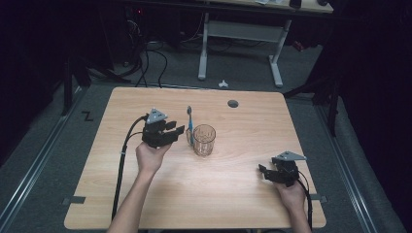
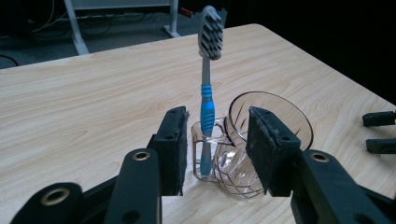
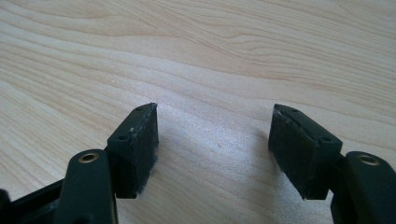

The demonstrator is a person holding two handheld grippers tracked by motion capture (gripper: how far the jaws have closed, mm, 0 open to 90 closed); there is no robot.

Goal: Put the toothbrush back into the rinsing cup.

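Looking down on the worktop point(image 1: 145, 204), I see the toothbrush point(image 1: 190, 121) standing upright, bristles up, in the small holder on the side of the clear cup point(image 1: 204, 140), which sits near the middle. So the placing looks done to me. My left gripper point(image 1: 176, 129) hovers just beside the cup on its left, and in the left gripper view its fingers point(image 2: 173, 149) stand spread with the brush handle and holder beyond the gap, pinching nothing. My right gripper point(image 1: 263, 172) rests well apart near the right front edge, its fingers point(image 3: 135, 144) spread over bare wood. What is left, I judge, is only drawing the left hand clear without knocking the brush.
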